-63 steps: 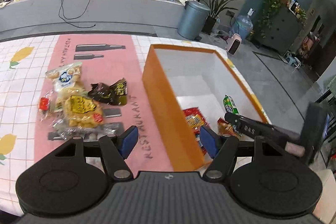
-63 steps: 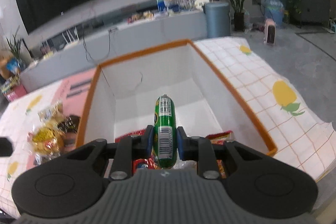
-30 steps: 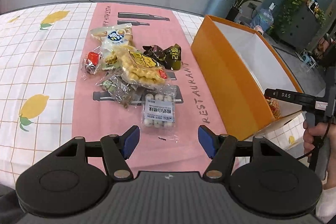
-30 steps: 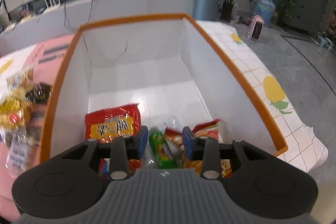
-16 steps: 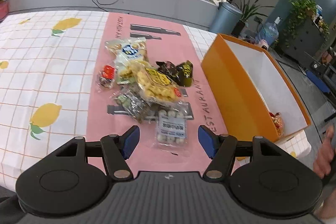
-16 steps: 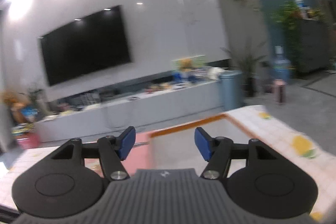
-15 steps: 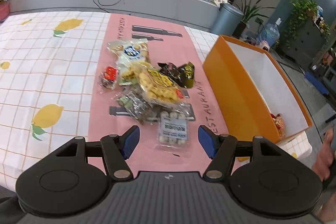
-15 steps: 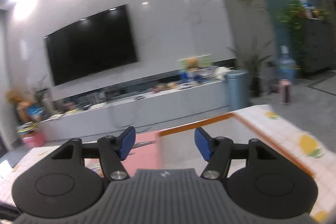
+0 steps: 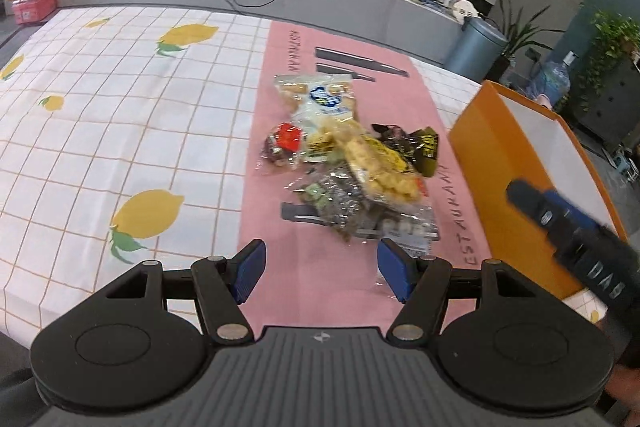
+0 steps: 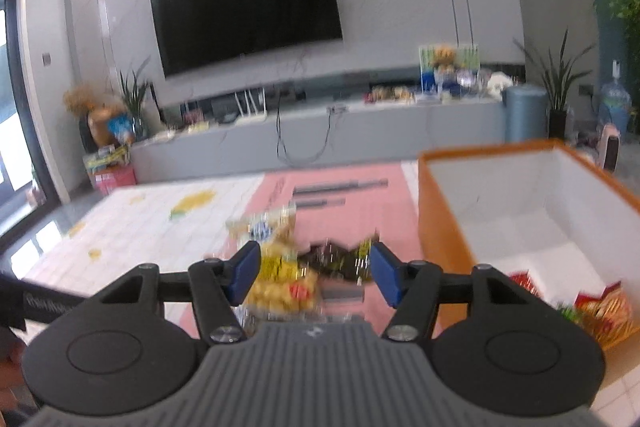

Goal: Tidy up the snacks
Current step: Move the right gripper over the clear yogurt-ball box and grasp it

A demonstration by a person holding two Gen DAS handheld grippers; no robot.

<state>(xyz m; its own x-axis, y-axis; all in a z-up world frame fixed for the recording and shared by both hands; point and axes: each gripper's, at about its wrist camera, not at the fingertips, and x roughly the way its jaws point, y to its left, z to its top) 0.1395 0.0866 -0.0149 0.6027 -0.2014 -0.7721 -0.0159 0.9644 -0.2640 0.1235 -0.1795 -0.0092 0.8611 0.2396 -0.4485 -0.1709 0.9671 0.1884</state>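
A heap of snack packets (image 9: 348, 163) lies on the pink runner (image 9: 272, 131), just ahead of my left gripper (image 9: 322, 267), which is open and holds nothing. The orange box (image 9: 480, 163) with white inner walls stands to the right of the heap. One finger (image 9: 560, 223) of the right gripper juts in over the box's near corner. In the right wrist view my right gripper (image 10: 314, 273) is open and empty, aimed at the blurred snack heap (image 10: 288, 267). The box (image 10: 440, 227) is on its right, with red and green packets (image 10: 600, 303) at its near end.
A white checked cloth with lemon prints (image 9: 120, 115) covers the table; its near edge (image 9: 24, 307) is at the lower left. Beyond the table stand a long grey cabinet (image 10: 320, 135), a wall television (image 10: 244, 3), a grey bin (image 9: 476, 43) and plants.
The right gripper let go of the green packet in the box, opened, and swung left from the box to the snack heap. The left gripper moved closer to the heap.
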